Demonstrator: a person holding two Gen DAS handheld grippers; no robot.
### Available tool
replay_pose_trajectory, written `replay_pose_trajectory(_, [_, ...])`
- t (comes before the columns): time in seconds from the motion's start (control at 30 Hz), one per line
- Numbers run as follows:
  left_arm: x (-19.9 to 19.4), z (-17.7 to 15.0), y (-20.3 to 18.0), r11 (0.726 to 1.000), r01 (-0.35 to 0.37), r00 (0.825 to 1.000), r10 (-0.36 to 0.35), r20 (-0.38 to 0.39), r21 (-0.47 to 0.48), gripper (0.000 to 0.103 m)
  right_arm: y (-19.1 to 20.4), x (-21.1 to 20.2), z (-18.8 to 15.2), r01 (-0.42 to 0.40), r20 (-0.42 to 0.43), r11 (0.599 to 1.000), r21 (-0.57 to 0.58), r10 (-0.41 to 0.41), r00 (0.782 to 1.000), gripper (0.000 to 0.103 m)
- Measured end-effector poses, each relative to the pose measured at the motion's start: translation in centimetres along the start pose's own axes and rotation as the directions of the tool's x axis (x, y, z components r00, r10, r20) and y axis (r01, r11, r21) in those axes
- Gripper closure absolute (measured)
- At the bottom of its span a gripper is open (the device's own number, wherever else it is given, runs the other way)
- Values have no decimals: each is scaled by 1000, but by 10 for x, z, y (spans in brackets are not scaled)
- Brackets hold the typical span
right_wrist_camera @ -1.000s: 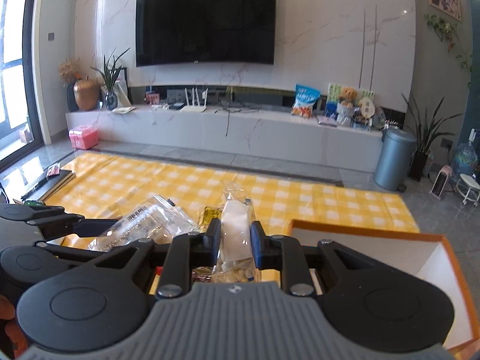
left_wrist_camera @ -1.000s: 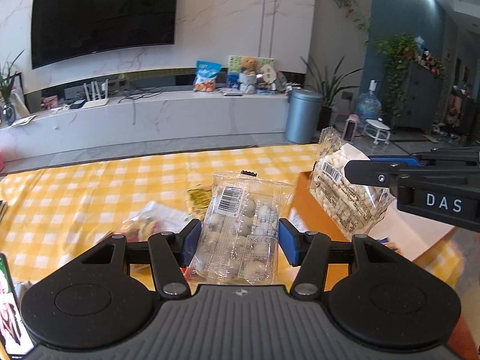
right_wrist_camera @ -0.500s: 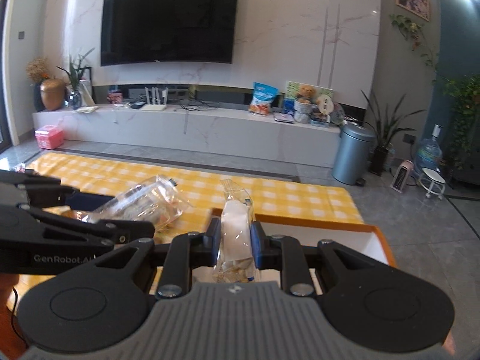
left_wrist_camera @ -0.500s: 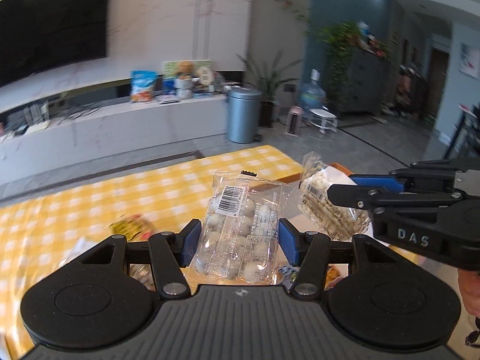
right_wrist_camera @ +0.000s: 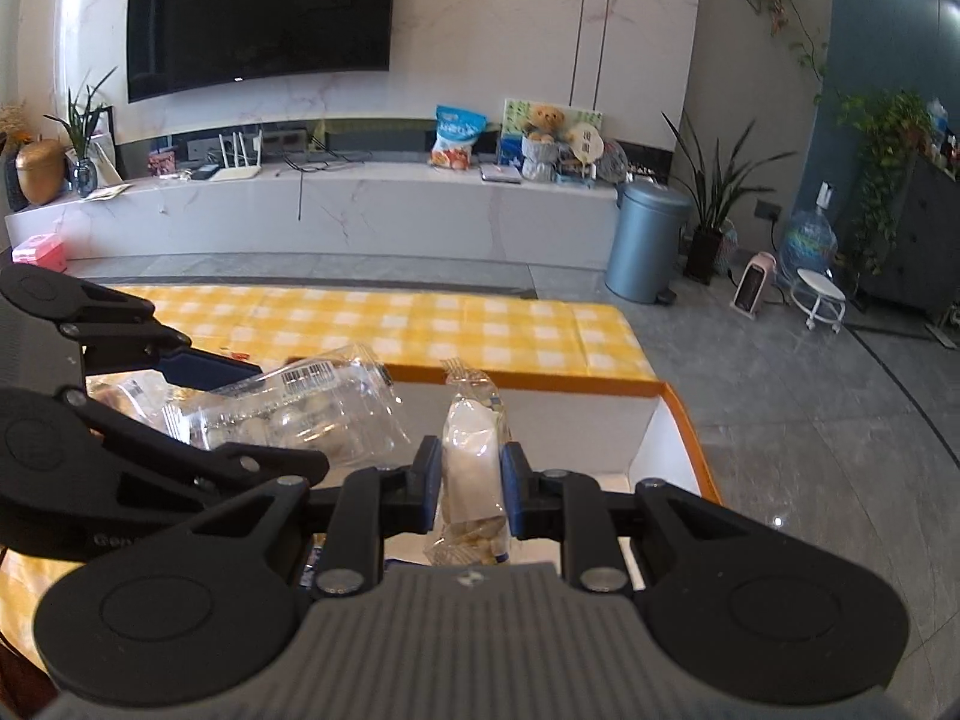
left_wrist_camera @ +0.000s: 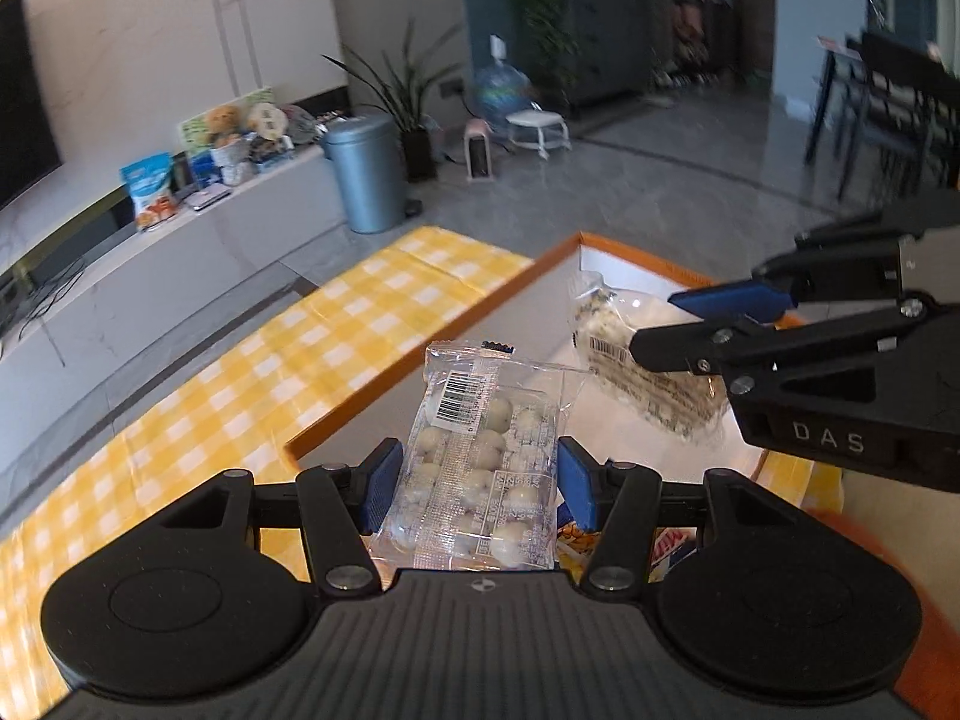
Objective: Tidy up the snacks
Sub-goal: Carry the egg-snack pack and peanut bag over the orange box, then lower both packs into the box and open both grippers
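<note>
1. Both your hands have swung across from over the yellow-and-white checked cloth on the bench (left_wrist_camera: 252, 360) to over the orange-rimmed white box (left_wrist_camera: 456, 330); a second ago the box lay off to the side of both packets.
2. Your left claw (left_wrist_camera: 477, 483) grips a clear plastic packet of pale round sweets (left_wrist_camera: 480, 462) by its long edges, blue pads pressing on both sides. Its long axis runs straight out along the fingers, barcode end farthest from you.
3. Your right claw (right_wrist_camera: 465, 489) is clamped tight on a narrow clear bag of white snack pieces (right_wrist_camera: 471, 462), which stands upright between the pads with its crimped top pointing away.
4. The relation that counts: both packets hang above the box's open white floor, inside its rim. In the left wrist view the right claw's bag sits deeper, towards the far corner; the sweet packet is nearer the close wall, so the two loads lie side by side and apart.
5. My reading is that the next step is lowering and letting go, and the right hand looks better placed to drop first.
6. Writing: "DAS" on the right claw's body in the left view, "Gen…" partly visible on the left claw in the right view. Each packet carries a barcode; smaller print is unreadable.
</note>
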State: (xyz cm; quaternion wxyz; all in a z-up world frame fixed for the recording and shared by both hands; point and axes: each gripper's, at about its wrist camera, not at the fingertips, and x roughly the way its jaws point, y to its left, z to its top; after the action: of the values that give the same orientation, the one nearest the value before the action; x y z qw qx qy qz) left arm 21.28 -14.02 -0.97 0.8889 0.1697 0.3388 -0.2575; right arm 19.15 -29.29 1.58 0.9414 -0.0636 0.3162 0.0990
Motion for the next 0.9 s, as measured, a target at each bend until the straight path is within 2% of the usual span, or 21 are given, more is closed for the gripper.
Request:
replay_pose_trajectory(0.23, [30,-3,-7,992,8,998,0,-64,128,40,-3,34,-8,-19,-69,1000,23,21,997,84])
replay_pose_trajectory(0.5, [64,-10,-5,975,48,990,-17,-143,215,40,-2,74,-13,-30,-141,999,17,32,990,84])
replay_pose_trajectory(0.67, [81,-16,-2,970,95,980,-51,-194,224,40,-1,91,-14,-41,-178,999,10,42,983,84])
replay_pose_trajectory(0.9, [92,-20,2,972,111,971,-61,-232,208,39,6,109,-17,-55,-210,998,3,54,976,83])
